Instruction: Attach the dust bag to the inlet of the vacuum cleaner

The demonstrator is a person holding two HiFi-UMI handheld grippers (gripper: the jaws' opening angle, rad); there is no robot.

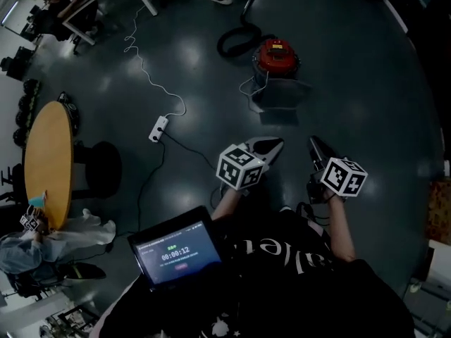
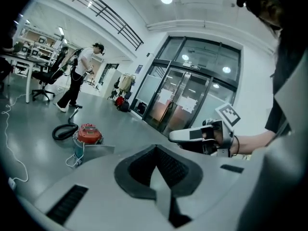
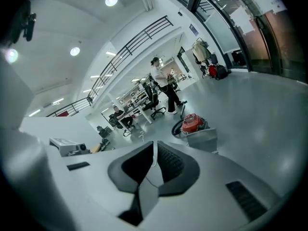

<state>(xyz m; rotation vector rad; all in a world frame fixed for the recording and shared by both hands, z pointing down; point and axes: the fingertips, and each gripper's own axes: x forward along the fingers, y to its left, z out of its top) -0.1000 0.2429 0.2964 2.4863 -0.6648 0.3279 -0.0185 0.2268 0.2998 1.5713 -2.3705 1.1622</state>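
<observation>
Closest to the camera on the head is a small dark screen with glowing numbers, next to the person's black shirt.

Just past it, the person holds up two tools side by side. The white left gripper has a black-and-white marker cube on it. Its own view shows its two jaws pressed together with nothing between them. The dark right gripper is near it, a little apart, and has a cube too. Its jaws are also closed tight and hold nothing. Both point out over the shiny dark grey floor.

Farther out on the floor lies a white plug strip with a thin white cord. A round yellow wooden table stands off to the left.

Well ahead of the grippers stands the round vacuum cleaner with a red top. The flat grey dust bag sits on the floor right against its near side. I cannot tell if the two are joined. A black hose curls on the floor behind the vacuum cleaner.

Farthest away, a person in a white top stands by desks and chairs.
</observation>
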